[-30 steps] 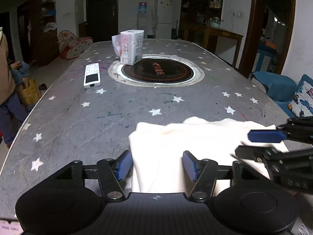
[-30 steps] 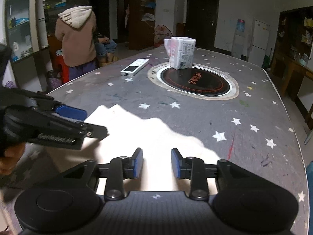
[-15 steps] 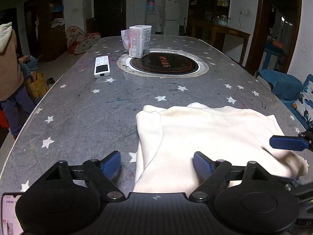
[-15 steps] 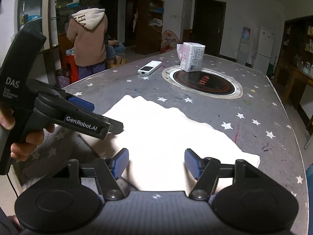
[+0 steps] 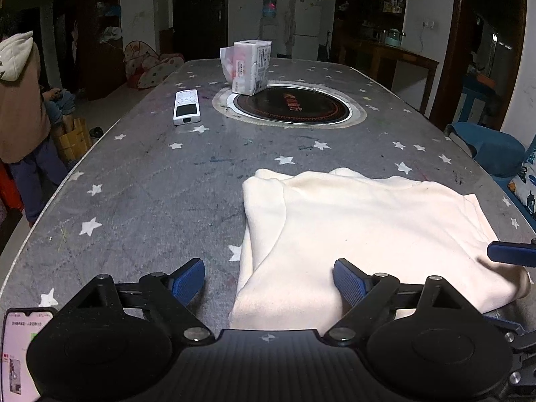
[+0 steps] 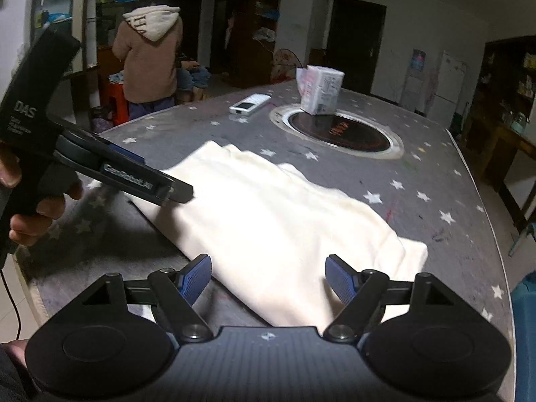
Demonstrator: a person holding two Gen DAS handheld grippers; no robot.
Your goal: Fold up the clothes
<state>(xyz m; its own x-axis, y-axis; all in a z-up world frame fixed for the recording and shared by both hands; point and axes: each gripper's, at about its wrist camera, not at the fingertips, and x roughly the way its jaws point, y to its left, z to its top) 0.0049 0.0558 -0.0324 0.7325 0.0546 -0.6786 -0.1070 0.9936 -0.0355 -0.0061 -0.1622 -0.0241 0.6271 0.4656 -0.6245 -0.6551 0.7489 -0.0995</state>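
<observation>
Left gripper [image 5: 269, 279]: my fingers spread wide, empty, over the garment's near left edge.
Remote control [image 5: 186, 106]: I log it flat on the table [image 5: 140, 181], far left of the hob ring.
Tissue pack [image 5: 250, 66]: upright on the hob ring's far rim.
Cream garment [image 5: 361, 231]: folded, flat on the table's near right part, between my two grippers.
Right gripper [image 6: 268, 278]: my fingers wide apart, empty, above the garment's near edge.
</observation>
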